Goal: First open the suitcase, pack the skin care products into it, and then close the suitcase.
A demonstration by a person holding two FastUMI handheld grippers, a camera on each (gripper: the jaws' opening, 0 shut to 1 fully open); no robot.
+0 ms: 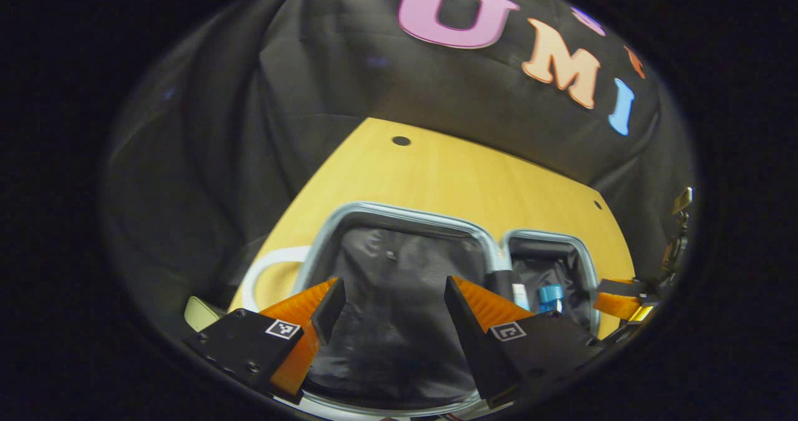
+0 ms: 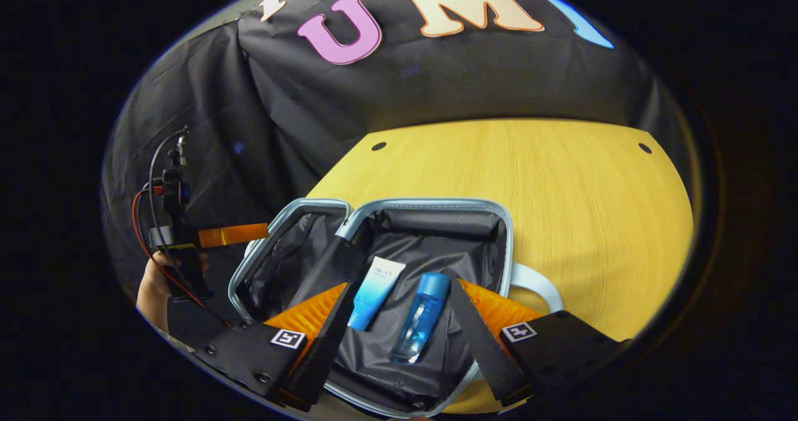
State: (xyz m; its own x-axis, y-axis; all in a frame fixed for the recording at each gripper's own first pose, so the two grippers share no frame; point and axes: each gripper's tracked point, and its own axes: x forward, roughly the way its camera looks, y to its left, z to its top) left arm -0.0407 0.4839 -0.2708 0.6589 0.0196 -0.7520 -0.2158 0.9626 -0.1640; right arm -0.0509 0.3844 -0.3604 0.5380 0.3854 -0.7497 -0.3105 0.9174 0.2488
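Both grippers wide, holding nothing. Suitcase open flat; tube and bottle lie loose in right half, so may roll out or jam rim on closing.

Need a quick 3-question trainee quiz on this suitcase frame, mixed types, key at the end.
1. True or false: the suitcase lies open on the table.
2. How many skin care products lie in the half under the right gripper?
3. The left gripper is: A) shut on the bottle B) open over the other half C) shut on the handle.

Key:
1. True.
2. Two: a tube and a blue bottle, side by side on the lining.
3. B. Nothing sits between its fingers.
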